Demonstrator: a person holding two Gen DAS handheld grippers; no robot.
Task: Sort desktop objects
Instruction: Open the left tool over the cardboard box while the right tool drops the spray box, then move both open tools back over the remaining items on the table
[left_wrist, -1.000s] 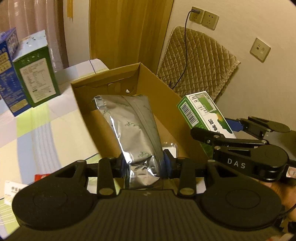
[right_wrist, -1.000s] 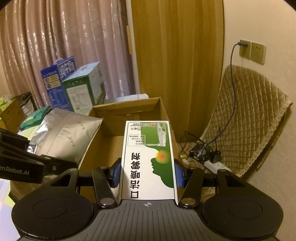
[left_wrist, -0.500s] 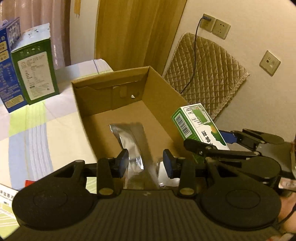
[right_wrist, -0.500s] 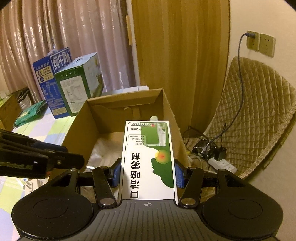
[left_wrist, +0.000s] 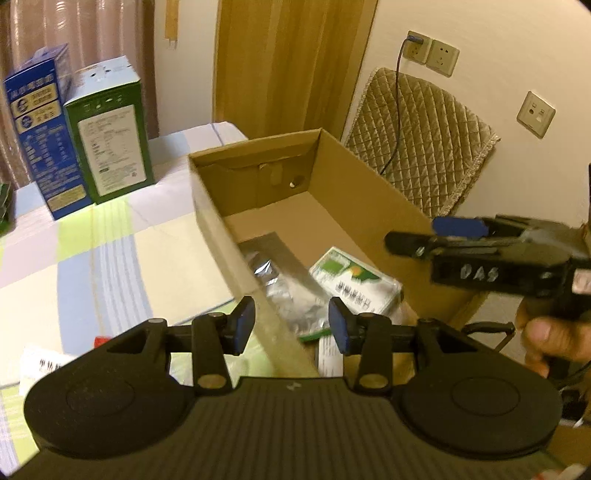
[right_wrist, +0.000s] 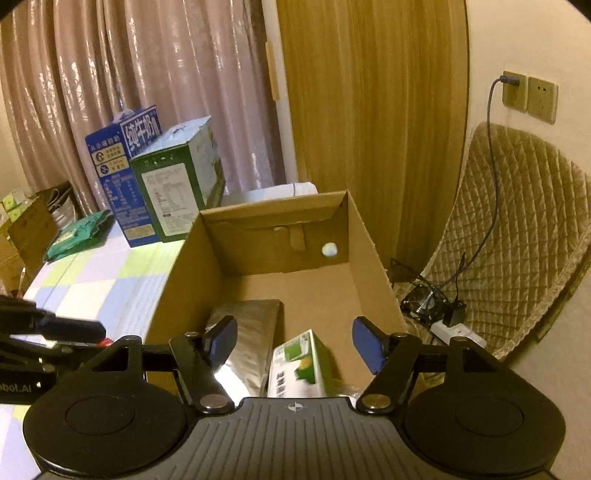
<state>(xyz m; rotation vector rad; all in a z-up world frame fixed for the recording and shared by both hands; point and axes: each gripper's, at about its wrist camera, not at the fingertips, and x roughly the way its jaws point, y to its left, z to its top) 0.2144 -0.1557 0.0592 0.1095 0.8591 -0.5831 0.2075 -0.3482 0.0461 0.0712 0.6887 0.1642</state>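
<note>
1. the right gripper (right_wrist: 295, 347) has let go of the green and white rectangular carton (right_wrist: 299, 365); half a second ago it was clamped in the fingers, which are now spread and empty.
2. the carton lies inside the open brown cardboard box (right_wrist: 365, 243), at its near end, just beside the silver foil pouch (right_wrist: 247, 332).
3. the left gripper (left_wrist: 291, 325) hovers over the box's near left wall, fingers released, holding nothing since dropping the pouch.
4. judgement: two items are sorted; both hands are free for the leftovers on the checked desk (left_wrist: 92, 258) left of the box.
</note>
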